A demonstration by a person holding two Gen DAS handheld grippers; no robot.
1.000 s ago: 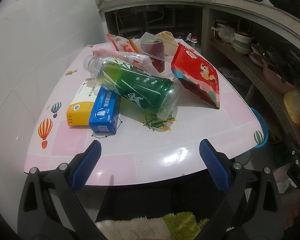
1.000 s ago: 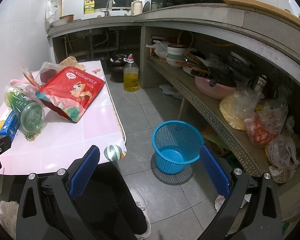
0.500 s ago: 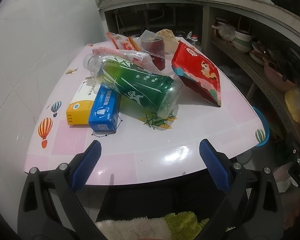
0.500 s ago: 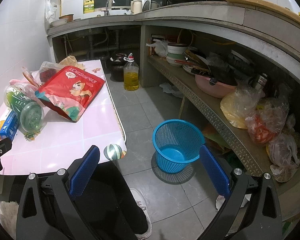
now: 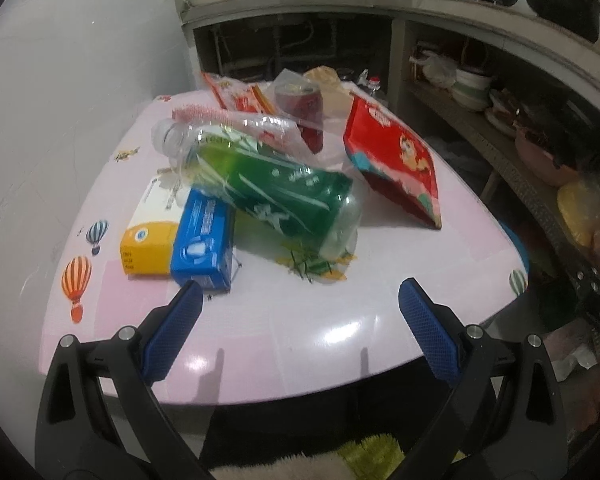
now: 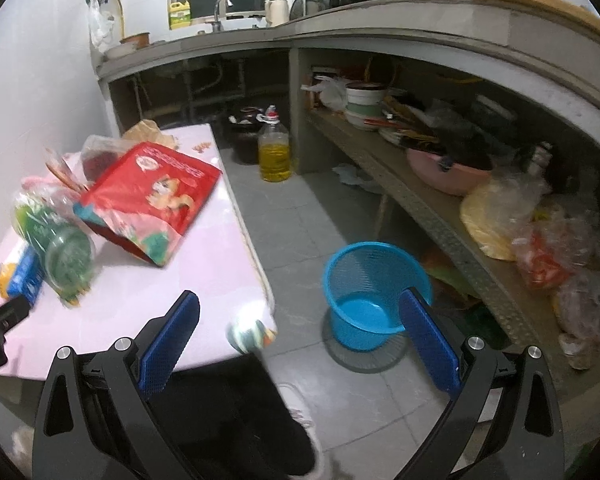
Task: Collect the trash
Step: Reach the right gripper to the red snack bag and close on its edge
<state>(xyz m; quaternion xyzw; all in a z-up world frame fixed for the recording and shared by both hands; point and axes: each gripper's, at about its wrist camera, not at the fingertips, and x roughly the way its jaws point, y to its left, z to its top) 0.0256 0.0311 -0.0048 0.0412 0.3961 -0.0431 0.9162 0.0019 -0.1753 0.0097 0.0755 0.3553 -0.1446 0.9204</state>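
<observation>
Trash lies on a pink table (image 5: 284, 344): a green-labelled plastic bottle (image 5: 268, 188) on its side, a blue box (image 5: 204, 240), a yellow and white box (image 5: 152, 236), a red snack bag (image 5: 396, 160), a dark red cup in clear plastic (image 5: 300, 108) and red wrappers (image 5: 236, 94). My left gripper (image 5: 300, 300) is open and empty over the table's near edge, short of the blue box. My right gripper (image 6: 300, 312) is open and empty, off the table's right corner. A blue mesh bin (image 6: 374, 292) stands on the floor beside its right finger. The bottle (image 6: 60, 240) and red bag (image 6: 156, 196) show at left.
A white wall (image 5: 60, 100) runs along the table's left side. A concrete counter with a low shelf (image 6: 440, 200) of bowls and bagged items runs along the right. A bottle of yellow oil (image 6: 274, 150) stands on the tiled floor (image 6: 300, 224) behind the bin.
Both grippers have moved slightly forward toward the table and bin; the views are a little blurred. The trash has not moved and both grippers stay open.
</observation>
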